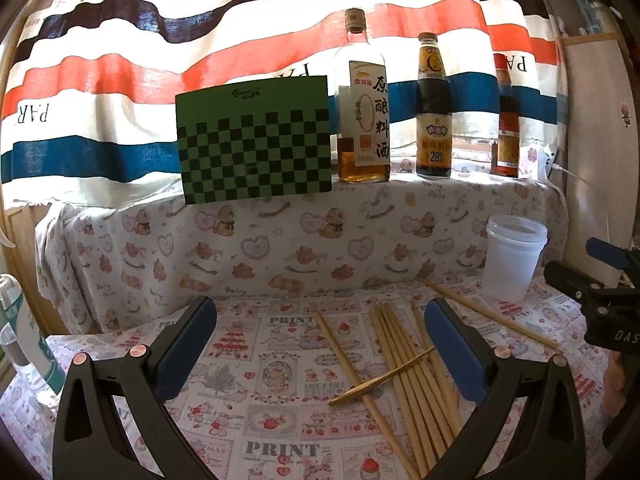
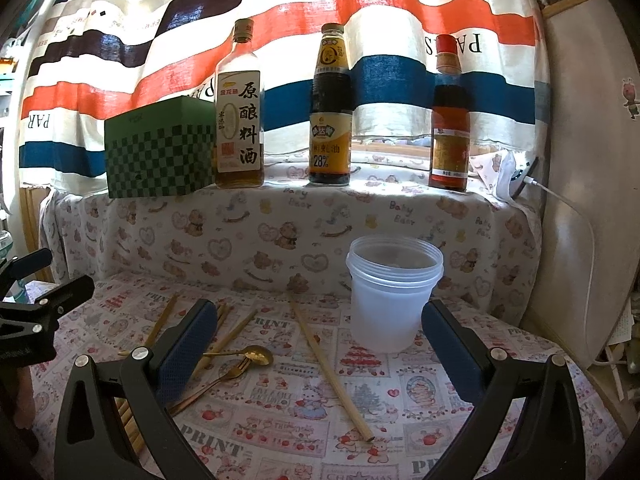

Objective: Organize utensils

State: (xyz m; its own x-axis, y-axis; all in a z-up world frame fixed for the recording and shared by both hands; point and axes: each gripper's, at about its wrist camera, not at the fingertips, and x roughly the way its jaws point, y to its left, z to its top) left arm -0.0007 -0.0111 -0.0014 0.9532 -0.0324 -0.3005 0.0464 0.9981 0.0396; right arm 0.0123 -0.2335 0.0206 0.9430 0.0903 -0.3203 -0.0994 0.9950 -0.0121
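Observation:
Several bamboo chopsticks (image 1: 404, 364) lie in a loose pile on the printed tablecloth (image 1: 256, 376), partly between the blue pads of my open, empty left gripper (image 1: 320, 348). One chopstick (image 1: 488, 312) lies apart toward a translucent plastic cup (image 1: 514, 256). In the right wrist view the cup (image 2: 394, 292) stands upright just ahead of my open, empty right gripper (image 2: 318, 350). A single chopstick (image 2: 332, 372) lies between its fingers. A gold spoon (image 2: 248, 355) and a gold fork (image 2: 216, 382) lie by its left pad, with more chopsticks (image 2: 160, 320) behind.
A raised ledge covered in bear-print cloth (image 2: 280, 232) runs behind the table. On it stand a green checkered box (image 2: 160, 148) and three sauce bottles (image 2: 240, 112) (image 2: 331, 112) (image 2: 450, 120). A striped curtain hangs behind. A white cable (image 2: 568, 200) runs at right.

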